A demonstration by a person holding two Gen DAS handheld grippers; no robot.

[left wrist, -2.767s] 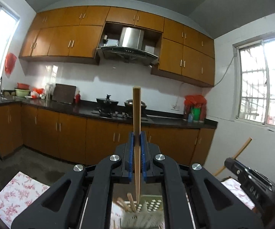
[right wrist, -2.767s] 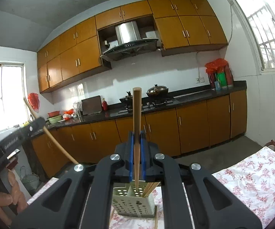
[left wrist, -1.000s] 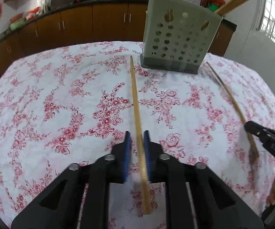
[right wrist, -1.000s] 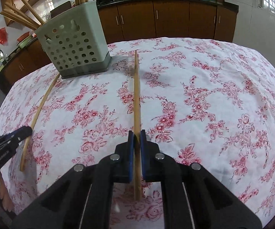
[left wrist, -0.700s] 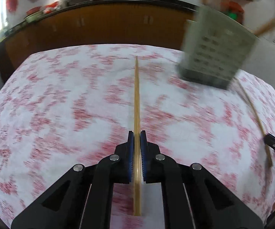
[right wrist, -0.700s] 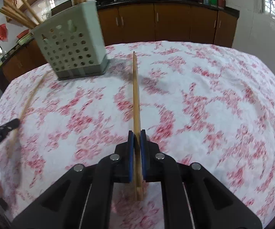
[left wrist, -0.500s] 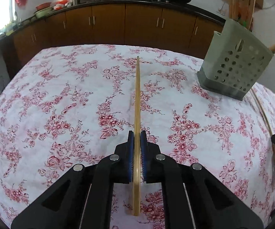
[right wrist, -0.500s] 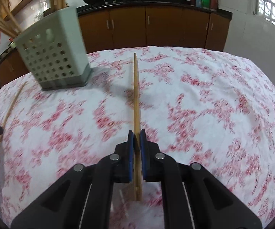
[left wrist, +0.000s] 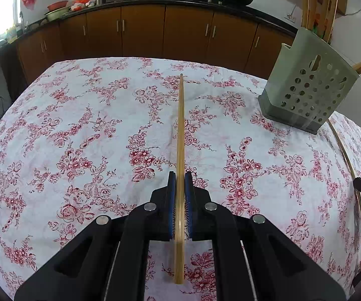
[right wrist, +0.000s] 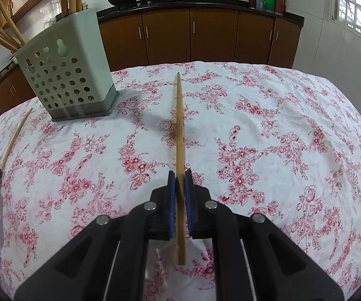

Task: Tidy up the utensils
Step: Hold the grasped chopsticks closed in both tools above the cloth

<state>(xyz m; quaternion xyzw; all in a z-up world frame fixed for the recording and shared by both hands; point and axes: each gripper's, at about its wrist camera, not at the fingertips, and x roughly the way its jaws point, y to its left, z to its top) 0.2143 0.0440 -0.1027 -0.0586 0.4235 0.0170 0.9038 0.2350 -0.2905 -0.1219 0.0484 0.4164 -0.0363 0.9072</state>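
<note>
- The left claw (left wrist: 179,183) is pressed onto a wooden chopstick (left wrist: 180,130), pinching it near its rear end so most of the length runs forward over the floral cloth (left wrist: 80,130).
- The right claw (right wrist: 179,181) is likewise clamped on its own chopstick (right wrist: 179,125), gripped toward the back, tip pointing ahead.
- The landmark is the pale perforated utensil holder (right wrist: 70,75), standing upright on the cloth-covered worktop. In the left view the same holder (left wrist: 310,85) sits ahead and to the right of the left claw; in the right view it is ahead and to the left, so it stands between the two claws and beyond them.
- Several chopsticks (right wrist: 4,32) already lean inside the holder, which suggests the sorting is well under way.
- Each stick seems to be held by its end so the free tip can be swung up and dropped into the holder's open top.
- Whether the held sticks touch the cloth or hang just above it cannot be told.
- The next move likely calls for lifting and tipping each stick upright over the holder.
</note>
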